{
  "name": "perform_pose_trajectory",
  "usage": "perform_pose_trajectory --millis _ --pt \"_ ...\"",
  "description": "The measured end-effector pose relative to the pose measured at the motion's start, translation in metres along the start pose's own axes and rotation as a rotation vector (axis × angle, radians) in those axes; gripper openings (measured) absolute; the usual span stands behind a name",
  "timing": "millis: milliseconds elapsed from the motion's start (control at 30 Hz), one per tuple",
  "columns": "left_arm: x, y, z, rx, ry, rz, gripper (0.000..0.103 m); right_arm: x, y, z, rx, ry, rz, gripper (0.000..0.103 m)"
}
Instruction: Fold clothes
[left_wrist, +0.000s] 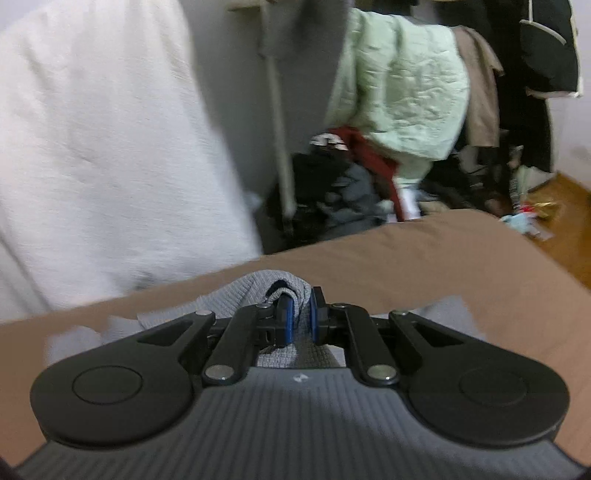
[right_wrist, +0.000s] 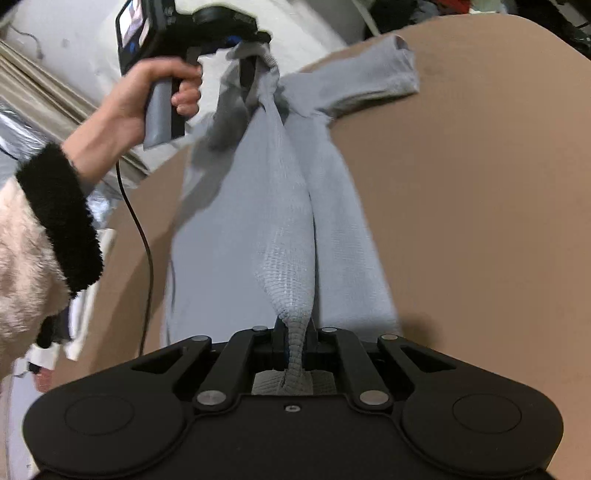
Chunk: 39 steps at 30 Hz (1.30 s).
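Grey knit top (right_wrist: 258, 206) stretched over the brown worktop (right_wrist: 480, 221), lifted along one gathered ridge, far sleeve lying flat. Left tool (left_wrist: 297, 317) pinching bunched fabric at the far end; right tool (right_wrist: 295, 343) pinching the near hem. Mid-fold (carrying the ridge across, likely). Next calls for both ends moving together, cloth kept taut, laid down even. No readable writing.
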<state>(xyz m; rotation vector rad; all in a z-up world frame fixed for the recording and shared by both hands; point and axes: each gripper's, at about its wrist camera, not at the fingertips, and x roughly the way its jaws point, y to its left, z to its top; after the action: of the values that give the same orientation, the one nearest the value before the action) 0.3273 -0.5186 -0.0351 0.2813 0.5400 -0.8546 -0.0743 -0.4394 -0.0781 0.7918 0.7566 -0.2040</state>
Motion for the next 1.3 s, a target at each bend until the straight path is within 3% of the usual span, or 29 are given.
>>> perform_pose_trajectory --millis 33,100,167,200,333,467,567,700,800,867,1000,1100,1167,1300 --pt "0.008 -0.006 -0.001 -0.008 0.018 -0.013 0.008 0.002 -0.001 0.001 -0.001 0.005 0.003 0.008" --pt "0.022 -0.017 -0.005 -0.008 0.095 0.031 0.014 0.007 -0.002 0.003 -0.002 0.016 0.006 0.008" --pt "0.032 -0.025 -0.010 -0.016 0.165 0.078 0.032 0.008 -0.007 0.003 0.007 0.027 -0.013 0.008" --pt "0.030 -0.026 -0.011 -0.029 0.177 0.079 0.036 0.006 -0.009 0.003 0.015 0.023 -0.019 0.008" --pt "-0.019 -0.029 -0.024 -0.004 0.110 0.068 0.059 -0.002 -0.015 0.007 0.046 -0.017 -0.022 0.008" --pt "-0.092 -0.017 -0.044 0.033 0.022 0.087 0.070 -0.013 -0.014 0.007 0.038 -0.066 -0.077 0.008" --pt "-0.144 -0.006 -0.064 -0.017 0.027 0.123 0.070 -0.018 -0.012 0.004 0.041 -0.069 -0.078 0.008" --pt "-0.218 -0.008 -0.127 -0.142 0.095 -0.026 0.070 -0.024 -0.008 0.009 0.036 -0.064 -0.070 0.008" --pt "-0.253 -0.022 -0.176 -0.141 0.153 -0.076 0.070 -0.032 -0.003 0.012 -0.015 -0.038 -0.101 0.008" --pt "-0.273 -0.026 -0.199 -0.154 0.168 -0.102 0.070 -0.040 0.001 0.015 -0.059 0.012 -0.114 0.008" --pt "-0.310 -0.029 -0.237 -0.189 0.180 -0.149 0.070 -0.044 -0.006 0.027 -0.122 0.160 -0.011 0.010" --pt "-0.324 -0.028 -0.260 -0.258 0.221 -0.201 0.070 -0.032 -0.018 0.031 -0.132 0.297 -0.111 0.020" --pt "-0.332 -0.032 -0.275 -0.251 0.228 -0.182 0.070 -0.029 -0.021 0.027 -0.185 0.369 -0.138 0.031" --pt "-0.340 -0.045 -0.292 -0.181 0.194 -0.157 0.070 -0.035 -0.028 0.018 -0.193 0.403 -0.116 0.034"
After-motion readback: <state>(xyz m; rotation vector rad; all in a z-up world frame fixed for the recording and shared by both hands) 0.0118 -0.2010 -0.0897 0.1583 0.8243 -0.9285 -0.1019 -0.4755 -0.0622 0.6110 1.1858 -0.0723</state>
